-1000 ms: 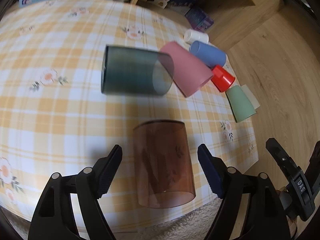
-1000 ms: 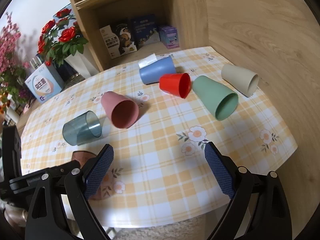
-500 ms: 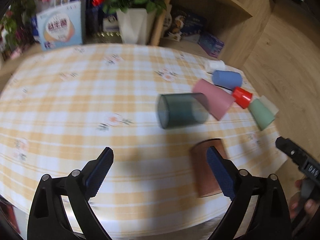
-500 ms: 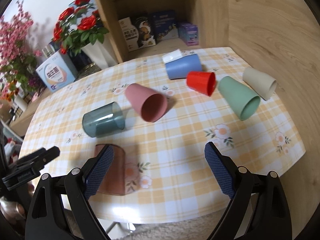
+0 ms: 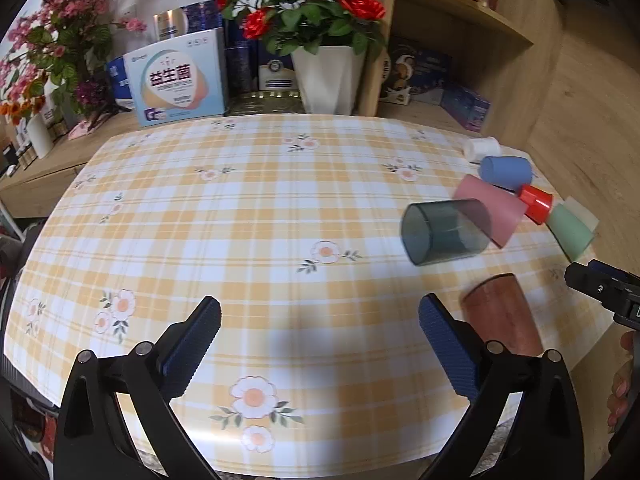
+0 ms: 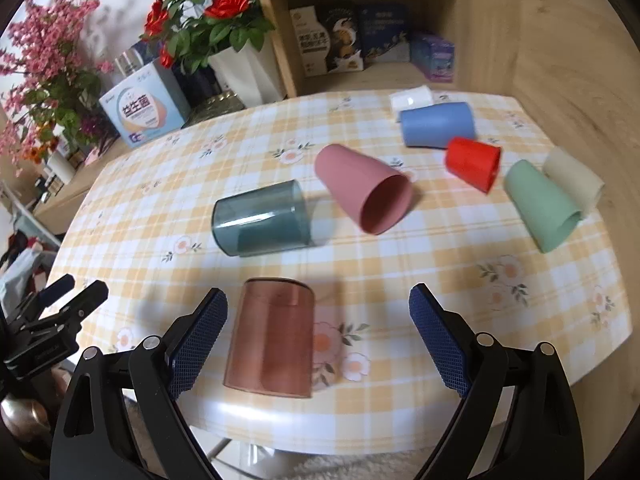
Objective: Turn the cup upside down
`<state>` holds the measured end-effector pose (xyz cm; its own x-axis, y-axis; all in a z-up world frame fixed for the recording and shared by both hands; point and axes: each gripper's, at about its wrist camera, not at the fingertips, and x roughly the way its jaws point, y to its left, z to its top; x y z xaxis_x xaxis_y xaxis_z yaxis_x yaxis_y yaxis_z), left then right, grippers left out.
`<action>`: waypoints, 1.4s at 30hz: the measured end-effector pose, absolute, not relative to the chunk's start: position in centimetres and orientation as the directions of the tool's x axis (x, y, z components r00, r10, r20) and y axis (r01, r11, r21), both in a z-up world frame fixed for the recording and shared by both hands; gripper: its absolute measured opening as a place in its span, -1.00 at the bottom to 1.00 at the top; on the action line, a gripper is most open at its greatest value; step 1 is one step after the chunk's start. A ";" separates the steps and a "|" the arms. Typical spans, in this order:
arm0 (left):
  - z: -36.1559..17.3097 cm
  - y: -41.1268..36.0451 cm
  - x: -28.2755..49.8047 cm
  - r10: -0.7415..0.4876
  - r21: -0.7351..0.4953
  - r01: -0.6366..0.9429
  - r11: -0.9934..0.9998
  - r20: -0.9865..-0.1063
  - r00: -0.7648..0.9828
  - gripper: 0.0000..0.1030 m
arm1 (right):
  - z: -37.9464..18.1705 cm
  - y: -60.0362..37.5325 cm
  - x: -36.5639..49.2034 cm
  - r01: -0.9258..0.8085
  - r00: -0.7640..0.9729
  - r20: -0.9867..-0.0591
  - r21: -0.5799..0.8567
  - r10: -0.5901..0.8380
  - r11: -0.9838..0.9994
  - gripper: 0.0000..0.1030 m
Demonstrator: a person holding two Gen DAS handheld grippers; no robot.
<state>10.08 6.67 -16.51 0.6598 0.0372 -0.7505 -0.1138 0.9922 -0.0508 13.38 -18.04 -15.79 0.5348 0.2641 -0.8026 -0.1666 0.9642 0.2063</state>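
Checked table (image 6: 400, 280), brown cup (image 6: 272, 340) upside-down — near edge

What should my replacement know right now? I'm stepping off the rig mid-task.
Left claw: open, holding nothing, over bare tablecloth.
Right claw: open, holding nothing, with the brown translucent cup between its fingers, nearer one finger.
The brown cup stands mouth-down near the table's near edge.
On their sides: teal translucent cup, pink cup, blue cup, red cup, green cup, cream cup.
Left: flip those six.
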 end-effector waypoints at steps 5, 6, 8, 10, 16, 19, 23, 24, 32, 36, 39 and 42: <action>-16.7 8.6 9.9 0.063 -0.076 -0.179 0.981 -0.748 0.661 0.88 | -16.7 -17.5 14.9 -0.171 0.489 -0.821 0.240 0.294 0.956 0.73; -16.7 9.0 9.8 0.068 -0.082 -0.193 0.978 -0.746 0.662 0.88 | -17.0 -17.5 15.4 -0.164 0.470 -0.831 0.251 0.299 0.954 0.73; -16.8 9.9 9.6 0.074 -0.105 -0.225 0.969 -0.743 0.665 0.88 | -17.7 -17.2 16.1 -0.153 0.431 -0.848 0.268 0.308 0.951 0.73; -16.9 10.6 9.5 0.076 -0.122 -0.245 0.962 -0.742 0.666 0.88 | -18.2 -16.8 16.5 -0.155 0.401 -0.861 0.273 0.314 0.949 0.73; -17.3 12.1 9.5 0.082 -0.150 -0.288 0.946 -0.749 0.658 0.88 | -19.9 -14.7 17.4 -0.198 0.320 -0.892 0.266 0.318 0.944 0.72; -17.3 12.2 9.4 0.077 -0.159 -0.291 0.943 -0.748 0.660 0.88 | -20.7 -13.7 17.7 -0.203 0.287 -0.905 0.262 0.313 0.943 0.72; -17.4 12.3 9.4 0.074 -0.162 -0.290 0.943 -0.748 0.659 0.88 | -21.4 -12.9 18.0 -0.211 0.264 -0.914 0.256 0.307 0.943 0.72; -17.4 12.3 9.4 0.074 -0.162 -0.291 0.943 -0.749 0.658 0.88 | -21.6 -12.6 18.0 -0.215 0.259 -0.917 0.253 0.305 0.943 0.72; -17.7 11.9 9.5 0.073 -0.159 -0.291 0.943 -0.757 0.650 0.88 | -22.6 -12.1 18.4 -0.219 0.230 -0.927 0.247 0.296 0.944 0.72; -17.8 11.7 9.6 0.068 -0.158 -0.287 0.945 -0.761 0.645 0.88 | -23.1 -12.1 18.5 -0.209 0.216 -0.931 0.250 0.294 0.945 0.50; -17.9 11.5 9.6 0.063 -0.162 -0.284 0.945 -0.762 0.644 0.88 | -23.5 -12.2 18.4 -0.202 0.207 -0.931 0.259 0.300 0.944 0.42; -17.9 11.5 9.6 0.061 -0.164 -0.283 0.945 -0.762 0.644 0.88 | -23.7 -12.3 18.4 -0.196 0.206 -0.932 0.258 0.297 0.946 0.27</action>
